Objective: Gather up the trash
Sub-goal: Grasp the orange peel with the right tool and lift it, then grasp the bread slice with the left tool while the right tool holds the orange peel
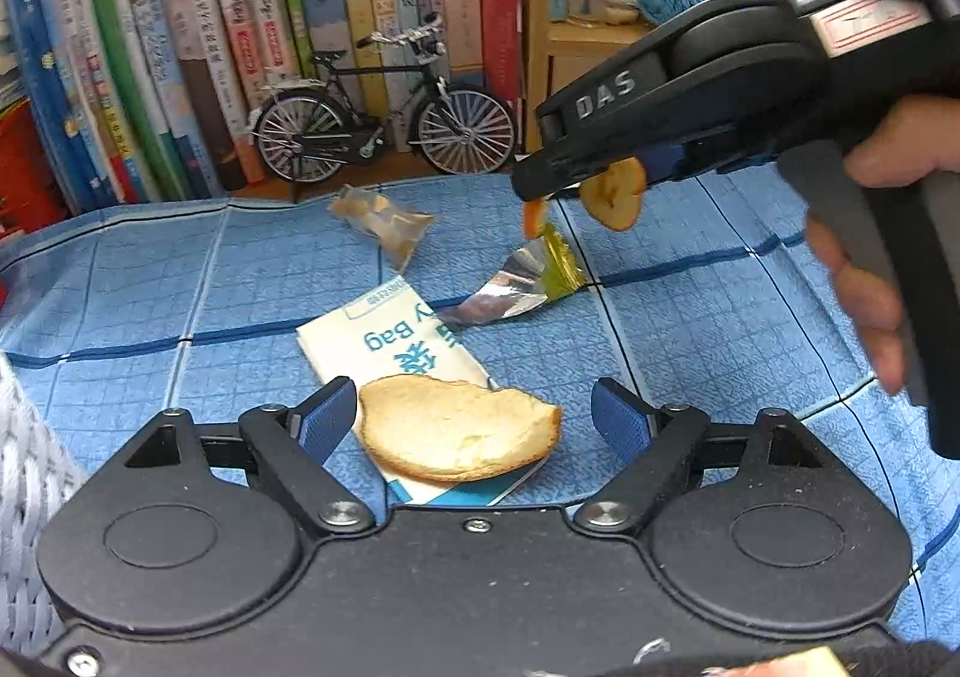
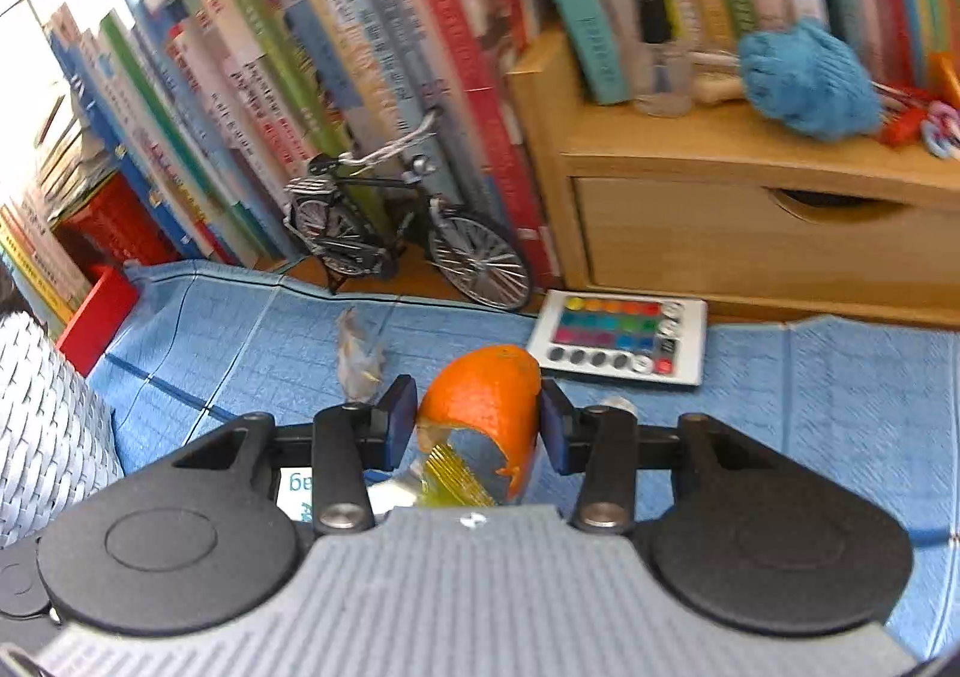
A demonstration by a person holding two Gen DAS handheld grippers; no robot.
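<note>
Left gripper [image 1: 474, 419] nearest: fingers apart, pale peel piece [image 1: 459, 434] lying loose between them on the white bag [image 1: 390, 347], pads not touching it. Right gripper [image 2: 480, 416] at 2 o'clock in the left view, clamped on orange peel [image 2: 486, 401], lifted off the blue mat [image 1: 150, 287]. Risks: the curved peel looks held near its edge, so it could pivot out; foil wrapper [image 1: 522, 281] just below may snag. Clear wrapper [image 1: 384, 221] at 12 o'clock not yet collected. Closing left could pinch the bag too.
</note>
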